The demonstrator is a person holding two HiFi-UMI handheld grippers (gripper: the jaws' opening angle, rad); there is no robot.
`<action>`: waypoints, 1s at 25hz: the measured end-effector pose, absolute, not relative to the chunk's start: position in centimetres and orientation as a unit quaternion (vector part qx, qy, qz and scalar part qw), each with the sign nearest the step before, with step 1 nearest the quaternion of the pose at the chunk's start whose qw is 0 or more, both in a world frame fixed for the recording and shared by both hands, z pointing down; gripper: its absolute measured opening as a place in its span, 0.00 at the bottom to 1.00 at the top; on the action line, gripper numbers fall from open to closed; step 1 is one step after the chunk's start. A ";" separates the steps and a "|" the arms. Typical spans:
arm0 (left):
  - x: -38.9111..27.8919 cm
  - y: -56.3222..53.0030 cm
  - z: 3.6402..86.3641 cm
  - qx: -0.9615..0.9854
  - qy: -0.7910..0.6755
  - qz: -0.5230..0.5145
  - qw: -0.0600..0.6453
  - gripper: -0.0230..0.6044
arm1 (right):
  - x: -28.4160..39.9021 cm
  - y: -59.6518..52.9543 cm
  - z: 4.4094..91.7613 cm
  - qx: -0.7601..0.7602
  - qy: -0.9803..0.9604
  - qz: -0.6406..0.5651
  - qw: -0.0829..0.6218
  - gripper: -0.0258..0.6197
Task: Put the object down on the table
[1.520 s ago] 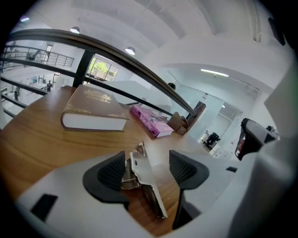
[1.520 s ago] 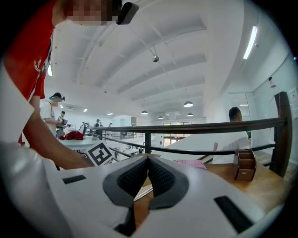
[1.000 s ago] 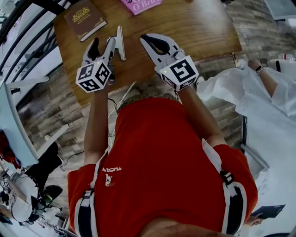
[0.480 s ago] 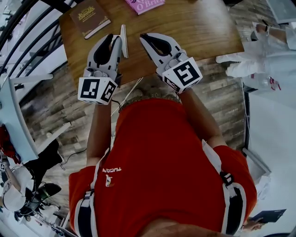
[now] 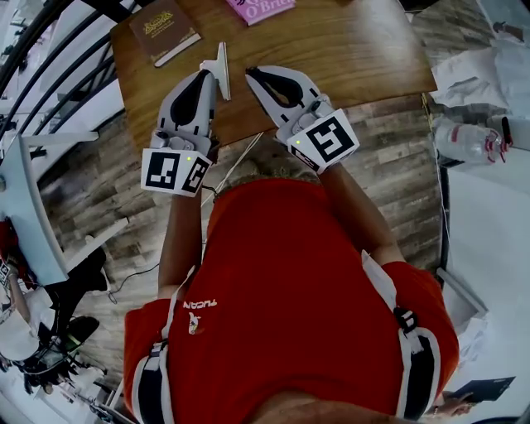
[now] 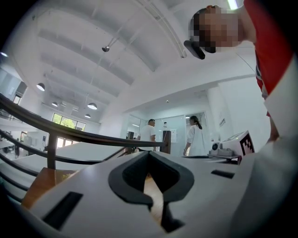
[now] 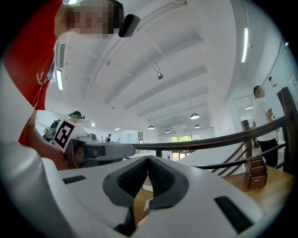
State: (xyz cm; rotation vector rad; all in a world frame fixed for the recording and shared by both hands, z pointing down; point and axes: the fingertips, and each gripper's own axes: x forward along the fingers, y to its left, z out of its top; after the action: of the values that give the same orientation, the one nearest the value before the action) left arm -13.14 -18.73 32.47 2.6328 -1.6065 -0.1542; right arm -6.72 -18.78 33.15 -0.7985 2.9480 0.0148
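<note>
Left gripper (image 6: 149,157) has its jaws together. The black pads (image 6: 122,176) meet at the tip, and through the hollow behind them only wood shows, so I judge that it carries nothing. It hangs to the right of the brown book (image 5: 166,31) and nearer to the person, over the near edge of the table (image 5: 356,50).

Just beside its tip, further right from the brown book, is the slab (image 5: 222,70). It is white, thin, flat and hard by its look, and it is seen on edge from above. Its long axis runs away from the person, almost parallel to the left gripper's own axis and not across it. A small grey piece sticks out from its left face toward the tip. I cannot tell whether tip and slab touch, nor whether the slab stands on the table or is above it.

Then comes the right gripper (image 7: 148,160), further right again, near the slab but apart. It is also closed and empty, and its ribbed pads (image 7: 132,176) press one on the other. The slab lies between the two and closer to the left one, so I think any last setting down belongs to that side.

Both shells are smooth white plastic, and the table is warm wood with visible grain. Beyond them, right of the brown book, the pink book (image 5: 259,8) lies flat.
</note>
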 end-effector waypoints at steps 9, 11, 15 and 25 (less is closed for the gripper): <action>-12.7 -17.7 32.0 0.856 -0.514 -0.057 0.022 0.05 | -7.1 -17.6 32.8 -0.257 0.965 0.024 0.042 0.08; -13.0 -17.7 32.1 0.855 -0.515 -0.058 0.025 0.05 | -7.3 -17.6 32.9 -0.256 0.966 0.023 0.041 0.08; -13.1 -17.4 32.1 0.853 -0.517 -0.060 0.025 0.05 | -7.3 -17.3 33.0 -0.254 0.966 0.023 0.039 0.08; -13.8 -16.9 32.3 0.849 -0.524 -0.064 0.032 0.05 | -7.7 -17.2 33.2 -0.250 0.967 0.023 0.036 0.08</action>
State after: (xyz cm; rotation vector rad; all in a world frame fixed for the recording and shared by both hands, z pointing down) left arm -13.82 -16.94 32.28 2.6120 -1.6139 -0.1955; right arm -7.69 -17.21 33.19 -0.7676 2.9720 0.0701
